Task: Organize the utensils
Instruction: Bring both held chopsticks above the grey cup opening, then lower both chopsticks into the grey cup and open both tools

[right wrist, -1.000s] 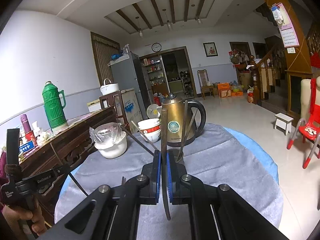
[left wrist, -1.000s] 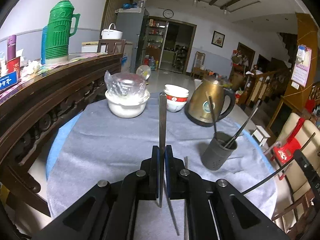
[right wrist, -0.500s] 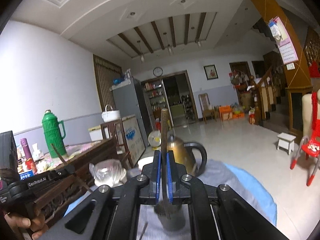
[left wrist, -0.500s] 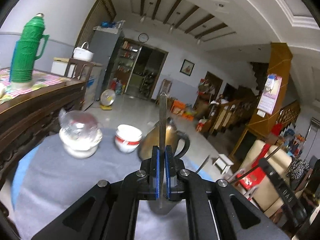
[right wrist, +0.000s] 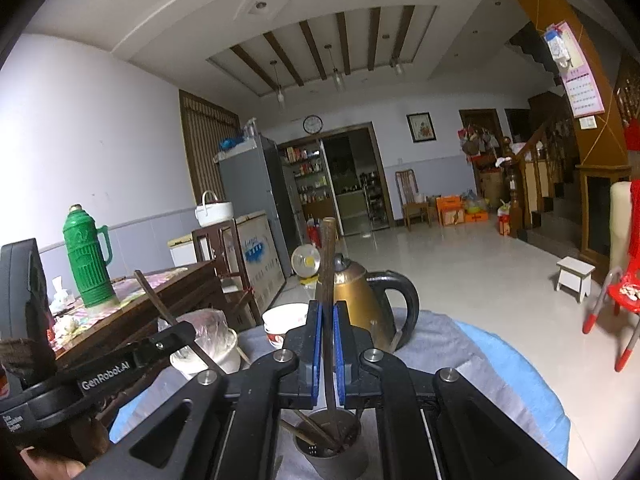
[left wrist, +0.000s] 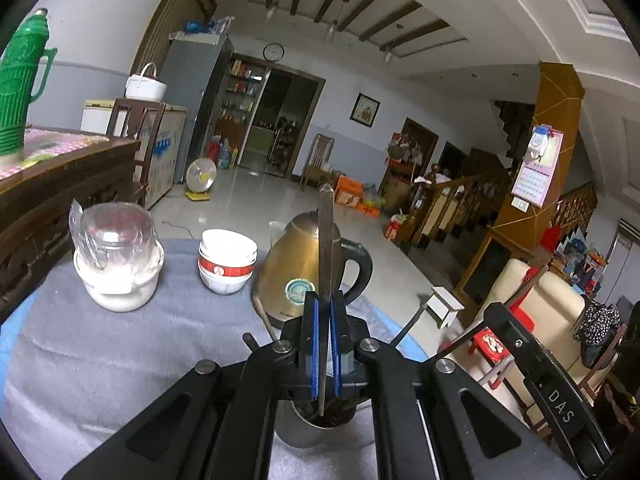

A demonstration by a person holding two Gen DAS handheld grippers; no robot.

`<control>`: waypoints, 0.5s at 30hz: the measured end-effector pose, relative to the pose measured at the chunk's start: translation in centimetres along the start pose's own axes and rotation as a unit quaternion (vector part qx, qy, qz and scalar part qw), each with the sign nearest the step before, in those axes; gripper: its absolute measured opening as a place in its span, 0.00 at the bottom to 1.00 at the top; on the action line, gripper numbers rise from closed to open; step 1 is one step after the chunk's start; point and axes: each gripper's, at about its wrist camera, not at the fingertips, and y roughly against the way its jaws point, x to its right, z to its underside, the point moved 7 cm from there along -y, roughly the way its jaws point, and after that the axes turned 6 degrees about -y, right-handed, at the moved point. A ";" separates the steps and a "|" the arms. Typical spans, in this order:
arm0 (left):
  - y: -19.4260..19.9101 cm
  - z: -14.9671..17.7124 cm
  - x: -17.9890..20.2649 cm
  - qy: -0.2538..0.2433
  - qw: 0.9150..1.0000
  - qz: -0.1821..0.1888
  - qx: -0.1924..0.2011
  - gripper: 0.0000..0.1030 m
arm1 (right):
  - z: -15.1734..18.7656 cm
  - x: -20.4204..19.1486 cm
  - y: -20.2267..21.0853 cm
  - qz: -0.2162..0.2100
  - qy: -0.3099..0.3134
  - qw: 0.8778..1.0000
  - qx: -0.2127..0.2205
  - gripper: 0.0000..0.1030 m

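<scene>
My left gripper (left wrist: 325,300) is shut on a long grey chopstick (left wrist: 326,240) that stands upright. Its lower end hangs at the mouth of the grey utensil cup (left wrist: 312,428), right below the fingers. My right gripper (right wrist: 328,308) is shut on a brown chopstick (right wrist: 329,264), also upright, with its lower tip inside the same cup (right wrist: 332,446). Several other chopsticks lean in that cup. The left gripper (right wrist: 168,342) shows at the left of the right wrist view, and the right gripper (left wrist: 532,360) at the right of the left wrist view.
A gold kettle (left wrist: 296,276) stands just behind the cup on the grey cloth (left wrist: 120,360). Stacked bowls (left wrist: 227,264) and a plastic-wrapped white pot (left wrist: 120,272) sit further left. A wooden sideboard (right wrist: 168,292) with a green thermos (right wrist: 86,256) lies at the left.
Both grippers have risen and closed in on the cup with their chopsticks. The cup, earlier ahead on the cloth, now sits directly under both pairs of fingers.
</scene>
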 end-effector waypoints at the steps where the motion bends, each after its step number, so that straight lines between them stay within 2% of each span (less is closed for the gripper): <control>1: -0.3 0.1 -0.1 0.000 1.000 -0.001 -0.003 0.05 | 0.2 0.0 -0.3 0.001 0.001 1.000 -0.004 0.06; 15: -1.5 0.6 0.1 -0.002 1.000 -0.003 -0.017 0.05 | 2.0 -0.2 -2.4 0.005 0.013 0.999 -0.047 0.06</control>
